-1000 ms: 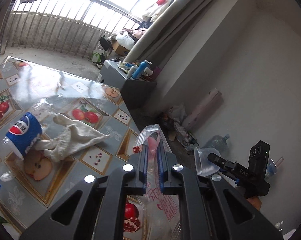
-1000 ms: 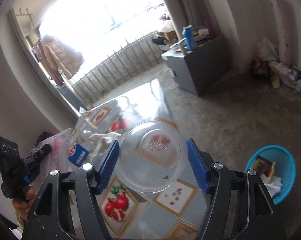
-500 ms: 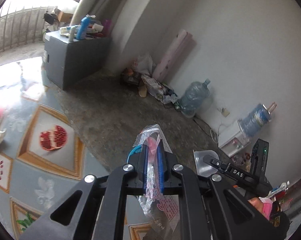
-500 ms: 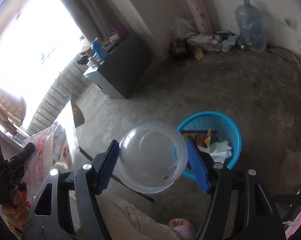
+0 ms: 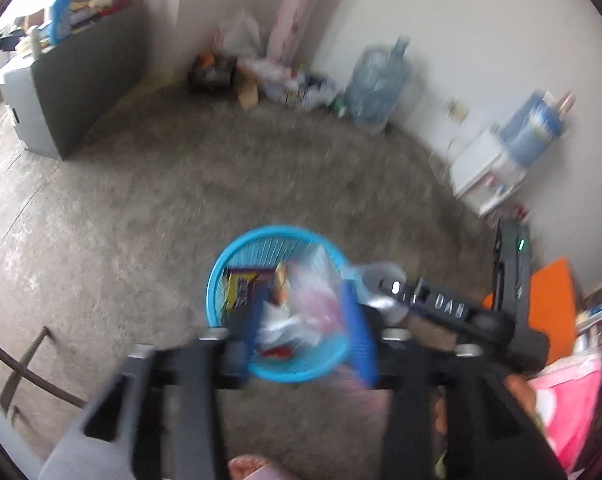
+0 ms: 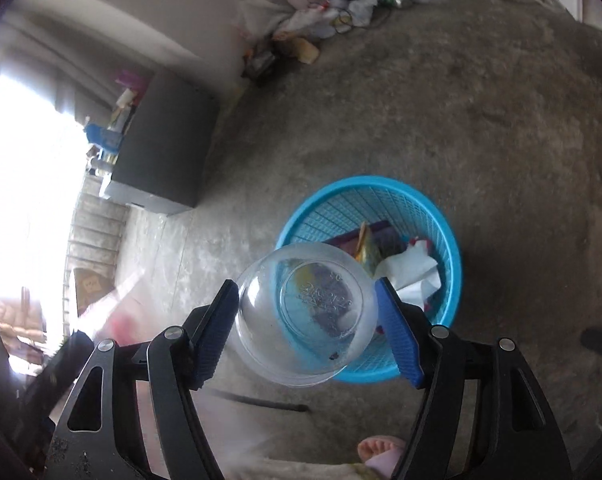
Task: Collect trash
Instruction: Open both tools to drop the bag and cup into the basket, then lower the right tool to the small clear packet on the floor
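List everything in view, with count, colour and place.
Trash basket: one, blue, on the floor, holding wrappers and white paper.
Plastic bowl: one, clear, between the right gripper's pads, over the basket's edge.
Plastic bag: one, clear with pink print, between the left gripper's opening pads, above the basket.
Water jug: one, bluish, by the wall.
Cabinet: one, grey, near the window.
Left gripper: black, blue pads.
Right gripper: black, blue pads, jaws opening.

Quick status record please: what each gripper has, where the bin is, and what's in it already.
left gripper: fingers opening, clear plastic bag between them, above the bin
right gripper: fingers opening, clear plastic cup between them, its base facing the camera
bin: blue basket on the concrete floor, below both grippers
bin contents: white paper, coloured wrappers
image quality: left view blurred
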Action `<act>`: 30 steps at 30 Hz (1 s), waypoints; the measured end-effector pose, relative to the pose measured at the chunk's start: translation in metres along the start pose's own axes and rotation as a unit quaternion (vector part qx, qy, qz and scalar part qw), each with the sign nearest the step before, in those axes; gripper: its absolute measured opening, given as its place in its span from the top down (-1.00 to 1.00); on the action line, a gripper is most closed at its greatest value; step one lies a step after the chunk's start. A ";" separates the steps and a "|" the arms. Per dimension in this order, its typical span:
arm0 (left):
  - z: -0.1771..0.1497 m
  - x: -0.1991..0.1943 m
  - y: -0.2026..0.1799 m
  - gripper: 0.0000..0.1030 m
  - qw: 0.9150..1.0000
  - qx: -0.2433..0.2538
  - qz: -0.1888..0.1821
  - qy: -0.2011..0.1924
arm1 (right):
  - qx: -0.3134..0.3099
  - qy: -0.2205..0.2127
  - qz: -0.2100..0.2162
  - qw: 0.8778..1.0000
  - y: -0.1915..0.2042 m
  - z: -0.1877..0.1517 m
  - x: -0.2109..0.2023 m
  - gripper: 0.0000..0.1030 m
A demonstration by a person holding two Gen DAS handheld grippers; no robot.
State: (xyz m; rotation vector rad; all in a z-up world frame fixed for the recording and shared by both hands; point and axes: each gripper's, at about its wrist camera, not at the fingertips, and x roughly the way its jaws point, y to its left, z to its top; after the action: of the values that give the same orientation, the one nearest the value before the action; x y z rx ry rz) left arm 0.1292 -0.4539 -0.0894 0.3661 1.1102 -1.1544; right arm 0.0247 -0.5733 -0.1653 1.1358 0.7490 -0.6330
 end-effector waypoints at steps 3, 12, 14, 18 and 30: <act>-0.004 0.020 0.000 0.01 0.999 0.002 0.009 0.034 | 0.032 0.015 -0.021 0.999 -0.013 -0.001 0.012 -0.34; -0.014 -0.008 0.008 -0.23 0.999 -0.004 0.029 -0.018 | 0.017 0.015 -0.006 1.000 -0.021 -0.014 0.004 -0.37; -0.015 -0.020 0.012 -0.23 0.999 -0.011 0.030 -0.032 | 0.021 -0.002 0.004 1.000 -0.023 -0.015 -0.006 -0.37; -0.019 -0.048 0.015 -0.31 0.998 -0.018 0.034 -0.057 | 0.040 -0.055 -0.010 0.998 -0.043 -0.012 -0.033 -0.37; -0.049 -0.130 0.034 -0.66 0.991 -0.027 0.070 -0.114 | 0.070 0.116 -0.232 0.963 -0.204 0.011 0.058 -0.63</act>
State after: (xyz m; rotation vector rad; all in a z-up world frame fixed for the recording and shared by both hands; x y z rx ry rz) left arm 0.1367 -0.3338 -0.0119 0.2581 0.8988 -1.0118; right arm -0.0950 -0.6492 -0.3230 1.1842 1.2076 -0.9674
